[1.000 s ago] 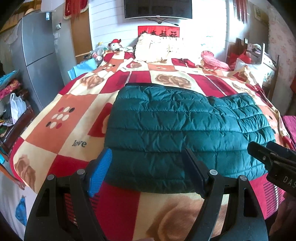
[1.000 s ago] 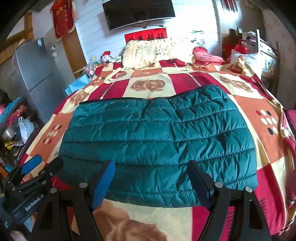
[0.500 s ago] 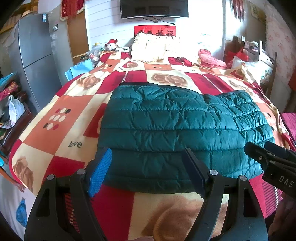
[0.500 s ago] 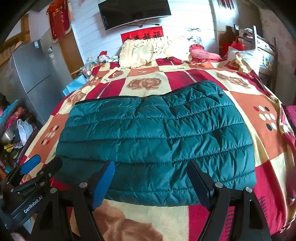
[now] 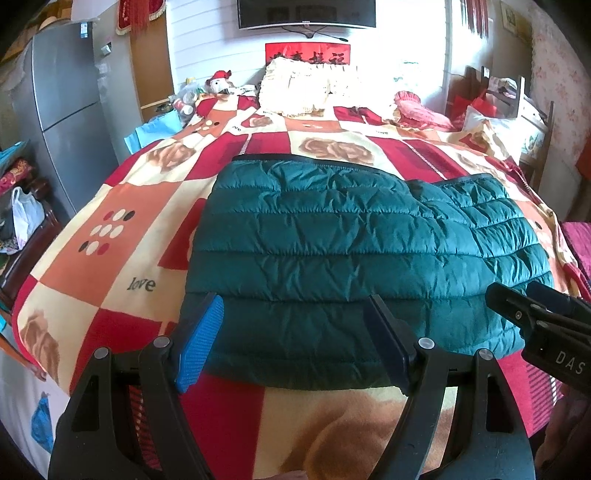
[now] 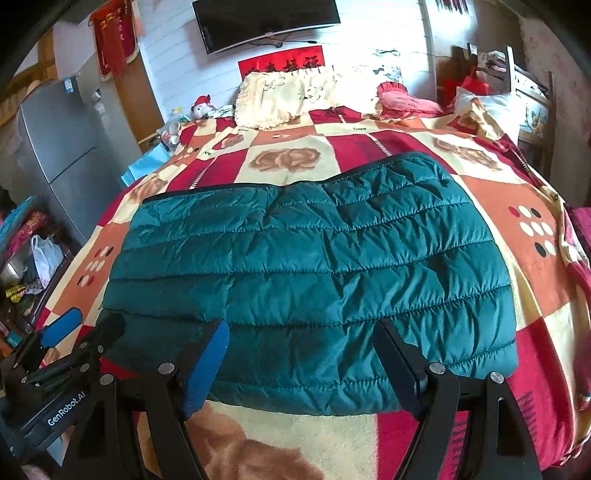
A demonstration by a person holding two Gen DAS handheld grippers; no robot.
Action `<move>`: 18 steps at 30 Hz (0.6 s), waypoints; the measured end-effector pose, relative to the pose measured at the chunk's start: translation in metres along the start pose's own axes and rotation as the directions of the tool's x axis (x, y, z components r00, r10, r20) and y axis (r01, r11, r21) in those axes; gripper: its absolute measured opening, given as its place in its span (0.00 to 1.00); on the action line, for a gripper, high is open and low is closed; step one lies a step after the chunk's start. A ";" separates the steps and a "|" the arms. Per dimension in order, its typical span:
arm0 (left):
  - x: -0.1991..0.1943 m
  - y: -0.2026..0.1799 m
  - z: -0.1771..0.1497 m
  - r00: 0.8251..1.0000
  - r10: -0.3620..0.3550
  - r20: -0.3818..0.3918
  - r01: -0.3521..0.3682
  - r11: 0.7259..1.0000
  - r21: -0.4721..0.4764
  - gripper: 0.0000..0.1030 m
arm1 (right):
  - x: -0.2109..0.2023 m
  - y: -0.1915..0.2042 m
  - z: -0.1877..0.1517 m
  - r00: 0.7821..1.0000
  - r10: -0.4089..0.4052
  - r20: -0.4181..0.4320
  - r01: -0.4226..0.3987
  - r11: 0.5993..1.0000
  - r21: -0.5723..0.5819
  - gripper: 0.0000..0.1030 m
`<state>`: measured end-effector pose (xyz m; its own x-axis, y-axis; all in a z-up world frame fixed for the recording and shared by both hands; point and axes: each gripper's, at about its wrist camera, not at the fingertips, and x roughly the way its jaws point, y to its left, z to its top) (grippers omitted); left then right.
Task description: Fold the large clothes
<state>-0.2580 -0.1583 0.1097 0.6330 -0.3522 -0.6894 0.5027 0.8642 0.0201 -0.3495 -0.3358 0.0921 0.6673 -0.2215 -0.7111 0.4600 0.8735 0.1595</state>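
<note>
Blanket [image 5: 110, 258] reads "love"; left claw [image 6: 62, 345] housing reads "GenRobot.AI".

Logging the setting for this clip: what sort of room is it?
Most likely a home bedroom: a bed under a red patchwork blanket, cream pillows at its head, and a television on the wall. A green puffer jacket lies folded on the blanket.

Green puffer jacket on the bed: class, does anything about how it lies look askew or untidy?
The green puffer jacket lies folded on the checked blanket, but its far edge is uneven: the right half reaches further back than the left, with a dip between.
</note>
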 end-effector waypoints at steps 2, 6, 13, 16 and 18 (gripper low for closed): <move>0.002 0.001 0.001 1.000 -0.001 -0.004 0.001 1.000 -0.001 0.76 | 0.002 0.000 0.000 1.000 0.000 -0.004 0.000 1.000 0.000 0.76; 0.005 0.001 0.001 1.000 -0.002 -0.009 0.002 1.000 -0.002 0.76 | 0.003 -0.001 0.002 1.000 0.001 -0.008 -0.001 1.000 0.005 0.76; 0.007 0.001 0.002 1.000 0.001 -0.011 -0.001 1.000 0.001 0.76 | 0.008 -0.001 0.002 1.000 0.006 -0.018 -0.005 1.000 0.012 0.76; 0.008 0.000 0.002 1.000 0.002 -0.014 -0.002 1.000 0.004 0.76 | 0.010 -0.001 0.001 1.000 0.008 -0.023 -0.007 1.000 0.013 0.76; 0.008 -0.001 0.002 1.000 0.003 -0.014 -0.003 1.000 0.007 0.76 | 0.009 -0.001 0.001 1.000 0.008 -0.022 -0.008 1.000 0.015 0.76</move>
<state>-0.2525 -0.1630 0.1053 0.6260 -0.3445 -0.6996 0.5054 0.8625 0.0274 -0.3434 -0.3392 0.0859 0.6583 -0.2047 -0.7244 0.4633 0.8686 0.1756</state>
